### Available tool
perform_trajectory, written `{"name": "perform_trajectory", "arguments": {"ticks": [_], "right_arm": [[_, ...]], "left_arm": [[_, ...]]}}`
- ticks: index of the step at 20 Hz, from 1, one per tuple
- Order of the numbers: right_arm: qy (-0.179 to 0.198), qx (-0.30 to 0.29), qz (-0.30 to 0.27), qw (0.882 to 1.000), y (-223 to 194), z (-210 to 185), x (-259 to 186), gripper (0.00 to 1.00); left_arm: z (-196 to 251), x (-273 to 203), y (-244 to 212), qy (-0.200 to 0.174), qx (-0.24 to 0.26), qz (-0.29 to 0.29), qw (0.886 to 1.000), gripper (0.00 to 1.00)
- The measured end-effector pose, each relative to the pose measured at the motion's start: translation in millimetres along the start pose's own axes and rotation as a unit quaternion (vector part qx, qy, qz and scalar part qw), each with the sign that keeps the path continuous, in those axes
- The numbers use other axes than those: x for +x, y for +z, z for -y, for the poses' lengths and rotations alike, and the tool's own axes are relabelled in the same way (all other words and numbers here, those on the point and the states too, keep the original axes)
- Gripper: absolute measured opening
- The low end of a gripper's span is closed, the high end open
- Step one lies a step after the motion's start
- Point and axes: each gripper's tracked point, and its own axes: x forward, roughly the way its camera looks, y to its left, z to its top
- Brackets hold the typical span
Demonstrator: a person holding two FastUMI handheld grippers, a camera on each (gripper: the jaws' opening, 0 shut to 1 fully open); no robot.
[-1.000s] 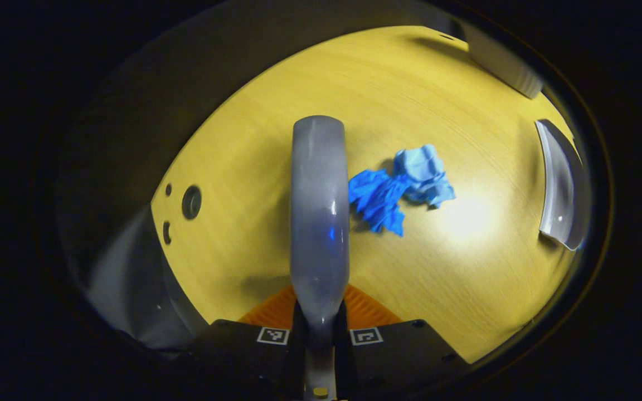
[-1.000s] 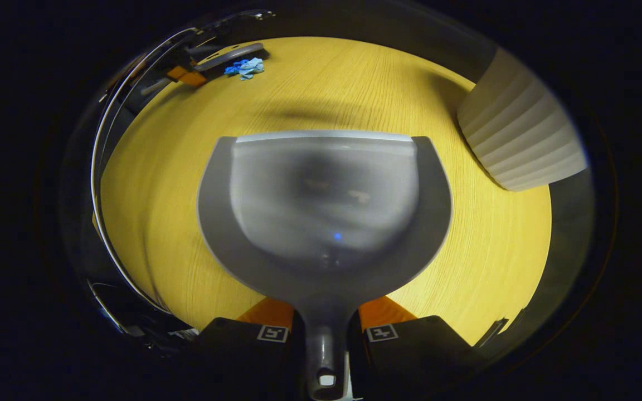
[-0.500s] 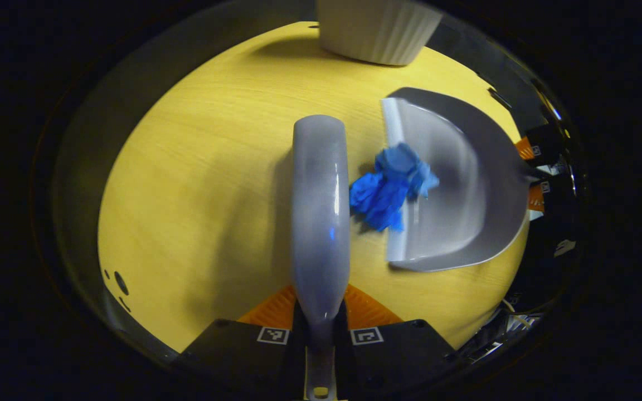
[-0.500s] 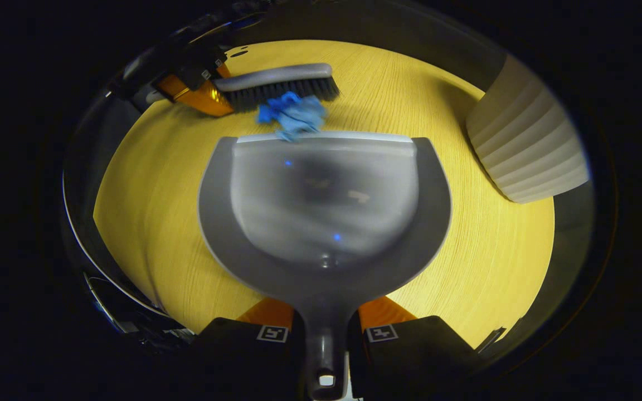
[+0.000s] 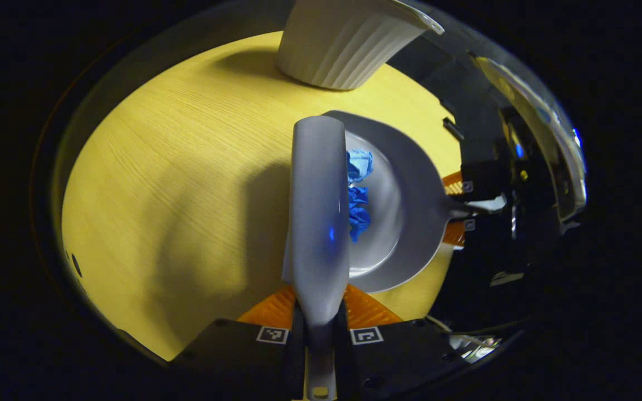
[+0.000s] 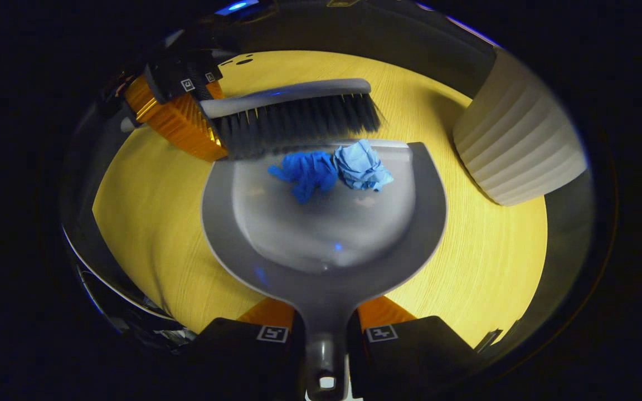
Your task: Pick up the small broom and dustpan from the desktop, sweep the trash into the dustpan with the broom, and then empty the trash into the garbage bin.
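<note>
Left gripper (image 5: 319, 312) clamps the broom (image 6: 293, 114); right gripper (image 6: 325, 323) grips the dustpan (image 6: 321, 234), apparently on the desktop (image 6: 488, 250). Blue trash (image 6: 332, 170) lies inside, bristles behind it.

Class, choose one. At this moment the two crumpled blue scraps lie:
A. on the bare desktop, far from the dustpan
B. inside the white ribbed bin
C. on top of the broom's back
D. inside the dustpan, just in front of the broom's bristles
D: the blue scraps rest inside the dustpan, beside the broom bristles.
</note>
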Motion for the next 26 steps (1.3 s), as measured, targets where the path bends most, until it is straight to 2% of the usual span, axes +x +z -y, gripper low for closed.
{"name": "perform_trajectory", "arguments": {"ticks": [3,6,9,14,16,17,20,25,26], "right_arm": [[-0.002,0.017,0.013,1.0,-5.9,9.1,-3.5,0.36],[-0.017,0.032,0.024,0.999,-13.5,22.3,-17.7,0.35],[-0.038,0.039,0.027,0.998,-33.7,60.3,-48.4,0.35],[-0.076,0.073,0.044,0.993,-53.2,119.7,-99.4,0.35],[-0.086,0.089,0.052,0.991,-59.5,139.4,-123.8,0.35],[-0.094,0.092,0.054,0.99,-64.0,147.4,-134.8,0.35],[-0.138,0.072,0.049,0.987,-80.9,181.9,-172.3,0.35],[-0.123,0.089,0.063,0.986,-66.1,194.4,-228.0,0.36],[-0.125,0.09,0.065,0.986,-61.7,203.3,-238.5,0.36]], "left_arm": [[-4.9,-24.5,-7.4,0.034,-0.055,0.046,0.997,0.26],[-8.5,-45.9,-40.1,0.08,-0.104,0.075,0.988,0.26],[2.5,-51.0,-76.3,0.114,-0.153,0.095,0.977,0.26],[31.5,-40.7,-111.6,0.119,-0.229,0.102,0.961,0.26],[43.4,-33.9,-111.7,0.123,-0.238,0.096,0.959,0.26],[46.7,-31.7,-111.3,0.126,-0.238,0.092,0.959,0.29],[57.4,-24.5,-123.2,0.123,-0.246,0.089,0.957,0.26],[63.0,-18.1,-131.9,0.122,-0.257,0.084,0.955,0.29],[64.4,-15.8,-133.0,0.122,-0.255,0.082,0.956,0.26]]}}
